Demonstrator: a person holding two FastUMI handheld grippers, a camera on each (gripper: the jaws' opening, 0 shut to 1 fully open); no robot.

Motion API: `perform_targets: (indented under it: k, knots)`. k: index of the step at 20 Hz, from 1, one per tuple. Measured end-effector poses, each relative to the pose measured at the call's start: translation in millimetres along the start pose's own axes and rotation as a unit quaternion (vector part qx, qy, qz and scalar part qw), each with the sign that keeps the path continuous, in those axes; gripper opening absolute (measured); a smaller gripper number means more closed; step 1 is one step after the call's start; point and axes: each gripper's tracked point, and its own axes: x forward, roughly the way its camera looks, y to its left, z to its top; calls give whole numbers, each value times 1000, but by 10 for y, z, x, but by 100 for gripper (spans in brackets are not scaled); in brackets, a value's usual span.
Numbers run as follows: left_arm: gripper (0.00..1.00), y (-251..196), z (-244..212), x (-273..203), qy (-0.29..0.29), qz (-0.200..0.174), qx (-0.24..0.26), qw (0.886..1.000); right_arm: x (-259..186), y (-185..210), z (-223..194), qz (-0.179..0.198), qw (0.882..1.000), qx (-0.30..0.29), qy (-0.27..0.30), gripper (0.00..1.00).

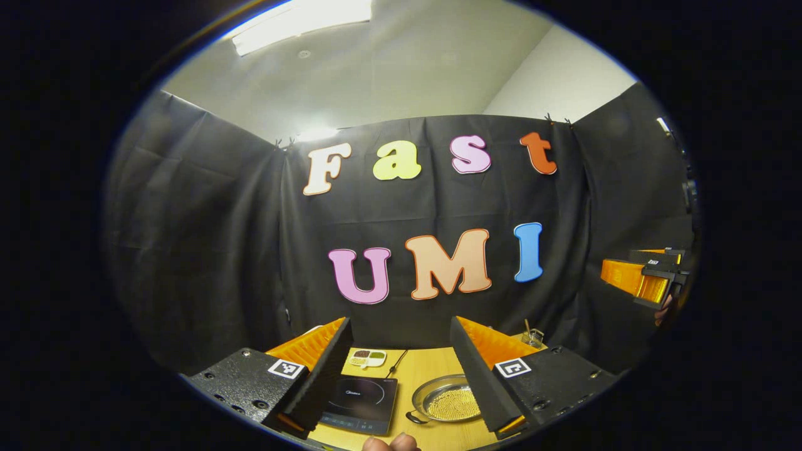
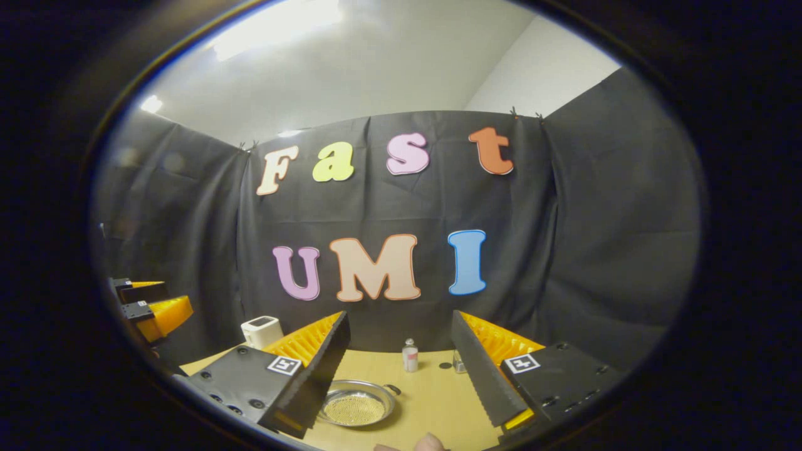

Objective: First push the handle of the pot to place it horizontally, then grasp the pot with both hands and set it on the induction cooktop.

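Note:
The pot (image 1: 448, 402) is a shallow silver pan on the wooden table, with a small dark loop handle (image 1: 413, 418) at its near left. Just left of it lies the black induction cooktop (image 1: 360, 404). My left gripper (image 1: 401, 322) stands open well above both, with nothing between its fingers. In the right gripper view the pot (image 2: 355, 404) sits low and left of centre, with a dark handle (image 2: 393, 389) at its far right. My right gripper (image 2: 400, 314) is also open and holds nothing. Each gripper shows at the edge of the other's view: the right one (image 1: 645, 275) and the left one (image 2: 150, 304).
A small white divided dish (image 1: 368, 357) lies behind the cooktop. A glass jar (image 1: 532, 338) stands at the back right. A small bottle (image 2: 410, 356), a little glass (image 2: 457, 362) and a white device (image 2: 262, 331) stand along the back of the table (image 2: 432, 401). A fingertip (image 2: 429, 443) shows at the bottom.

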Motion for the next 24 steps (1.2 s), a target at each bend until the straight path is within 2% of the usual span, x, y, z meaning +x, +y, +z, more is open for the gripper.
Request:
perform_targets:
  k: [6, 9, 10, 12, 13, 14, 15, 17, 19, 20, 21, 24]
  knots:
    - [96, 63, -17, -179, 9, 36, 7, 999, 70, 111, -135, 38, 999, -8, 5, 99]
    - [96, 160, -26, -212, 8, 44, 12, 999, 119, 247, -187, 59, 998, -7, 13, 72]
    - [97, 205, -20, -200, 6, 46, 11, 999, 155, 289, -214, 53, 998, -12, 13, 72]
    - [95, 321, -88, -149, 8, 50, 5, 999, 228, 335, -191, 40, 999, -26, 5, 48]
    - [96, 389, -114, -97, 9, 49, 1, 999, 255, 403, -213, 37, 999, -30, 5, 29]
    - [95, 457, -159, -54, 10, 49, 0, 999, 286, 515, -270, 44, 999, -31, 9, 24]
    - [96, 532, -181, 2, 7, 45, -1, 999, 309, 668, -323, 54, 998, -31, 11, 23]
    - [96, 659, -217, 139, 0, 31, 0, 1000, 373, 788, -408, 44, 998, -34, 16, 9]
    - [94, 800, -285, 315, -4, 13, 4, 1000, 473, 951, -557, 44, 998, -13, 34, 2]
    - [96, 892, -313, 405, -8, 5, 3, 1000, 488, 1040, -646, 38, 998, -9, 39, 1]
    - [97, 980, -339, 497, -11, -2, -1, 1000, 547, 1072, -686, 29, 999, -10, 39, 4]
    - [95, 1243, -509, 696, -11, -21, -12, 1000, 635, 1285, -1031, 16, 997, -13, 69, 2]
